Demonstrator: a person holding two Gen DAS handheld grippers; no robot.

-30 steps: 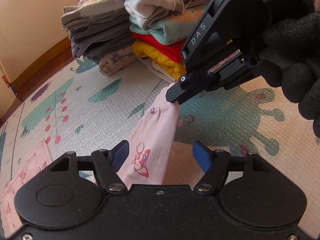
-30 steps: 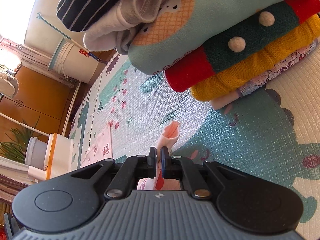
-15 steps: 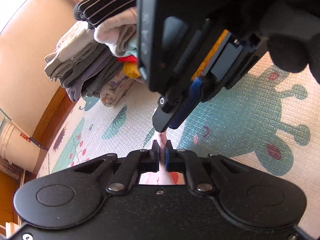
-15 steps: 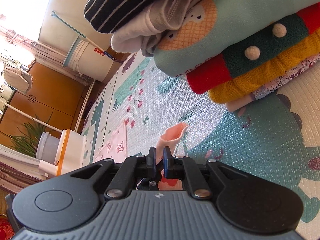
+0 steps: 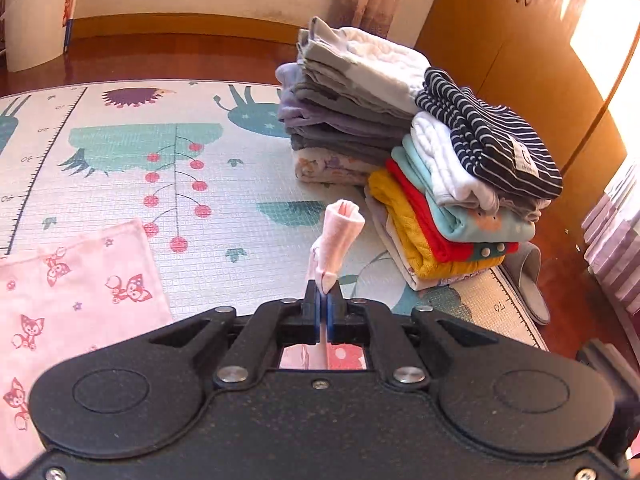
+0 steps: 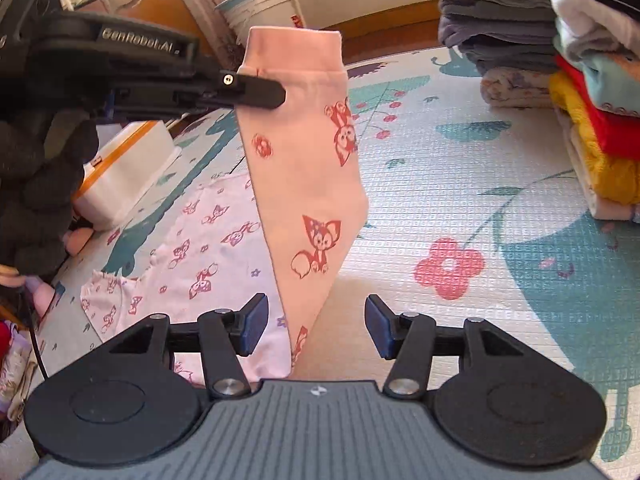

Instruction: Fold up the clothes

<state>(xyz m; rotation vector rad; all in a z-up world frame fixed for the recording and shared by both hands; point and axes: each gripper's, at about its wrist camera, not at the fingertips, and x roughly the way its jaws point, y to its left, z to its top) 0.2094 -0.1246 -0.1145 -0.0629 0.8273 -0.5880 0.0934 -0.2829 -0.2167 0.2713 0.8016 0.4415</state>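
A pink garment with a red fox print lies partly on the play mat [image 5: 224,216]. Its sleeve [image 6: 304,168] is lifted off the mat, cuff uppermost. My left gripper [image 5: 324,300] is shut on the pink sleeve just below the cuff [image 5: 342,220]; in the right wrist view that same gripper [image 6: 260,94] reaches in from the left, held by a black-gloved hand [image 6: 36,168]. My right gripper [image 6: 316,326] is open, its blue pads either side of the hanging sleeve without touching it. The garment's body [image 5: 76,288] [image 6: 188,252] lies flat on the mat.
Two stacks of folded clothes stand at the mat's far right: a grey and lilac stack [image 5: 344,108] and a colourful one topped by a navy striped piece [image 5: 488,144]. A slipper [image 5: 528,280] lies beside the mat. A white bucket [image 5: 36,12] and a white-orange box [image 6: 128,164] stand off the mat.
My left gripper went from open to shut on the sleeve and raised it. My right gripper, shut on the sleeve before, has opened and let go, and now sits lower.
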